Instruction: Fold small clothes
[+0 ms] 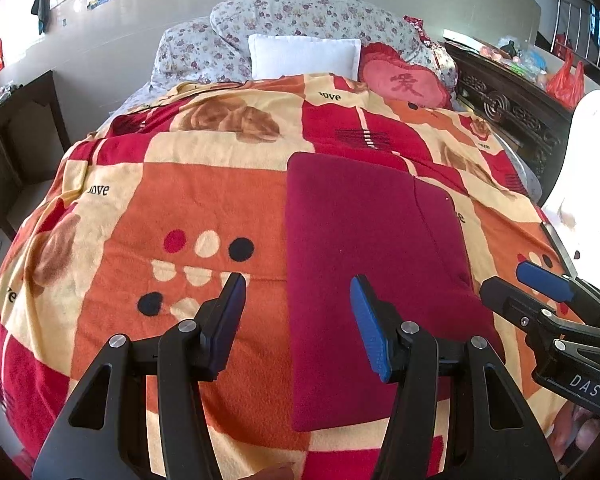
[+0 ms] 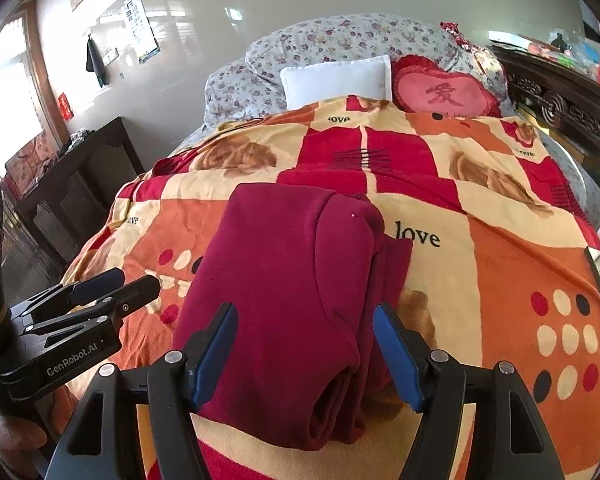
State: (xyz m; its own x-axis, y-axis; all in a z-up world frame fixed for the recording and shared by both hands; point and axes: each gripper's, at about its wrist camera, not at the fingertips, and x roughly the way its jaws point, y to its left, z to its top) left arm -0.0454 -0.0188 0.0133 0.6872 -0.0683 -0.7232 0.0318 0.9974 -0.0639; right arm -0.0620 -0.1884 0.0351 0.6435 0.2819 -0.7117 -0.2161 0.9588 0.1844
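Note:
A dark red garment (image 1: 364, 264) lies folded into a long rectangle on the patterned blanket (image 1: 172, 200). My left gripper (image 1: 298, 308) is open and empty, hovering over the garment's left edge near its front end. In the right wrist view the garment (image 2: 292, 292) shows as a thick folded stack with layered edges at the front right. My right gripper (image 2: 306, 340) is open and empty, its jaws astride the garment's near end. The right gripper also shows at the right edge of the left wrist view (image 1: 512, 284); the left gripper shows at the left of the right wrist view (image 2: 128, 280).
The blanket covers a bed with floral pillows (image 1: 300, 16), a white pillow (image 1: 304, 56) and a red heart cushion (image 1: 404, 84) at the head. A dark carved headboard (image 1: 508, 100) runs along the right. A dark wooden cabinet (image 2: 76, 176) stands left of the bed.

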